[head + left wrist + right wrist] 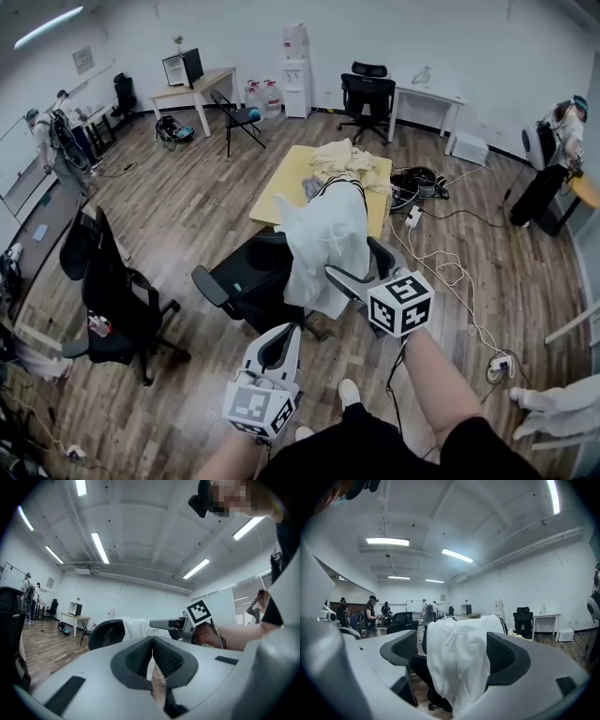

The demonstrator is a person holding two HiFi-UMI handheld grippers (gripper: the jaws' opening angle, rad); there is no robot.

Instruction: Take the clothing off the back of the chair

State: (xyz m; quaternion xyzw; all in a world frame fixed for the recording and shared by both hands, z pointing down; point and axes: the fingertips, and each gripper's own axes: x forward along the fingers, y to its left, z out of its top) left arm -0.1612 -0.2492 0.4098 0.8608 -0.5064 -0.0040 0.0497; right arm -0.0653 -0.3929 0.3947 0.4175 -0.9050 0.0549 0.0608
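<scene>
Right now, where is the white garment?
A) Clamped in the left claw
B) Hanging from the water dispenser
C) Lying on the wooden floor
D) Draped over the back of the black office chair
D: the white garment hangs over the back of the black office chair. The right claw stands open facing it without pinching it, and the left claw is shut on nothing.

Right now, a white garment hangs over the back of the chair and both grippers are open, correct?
Not quite: the left gripper is shut, jaws together on nothing, as the left gripper view shows. The white garment does hang over the back of the chair, and the right gripper is open.
</scene>
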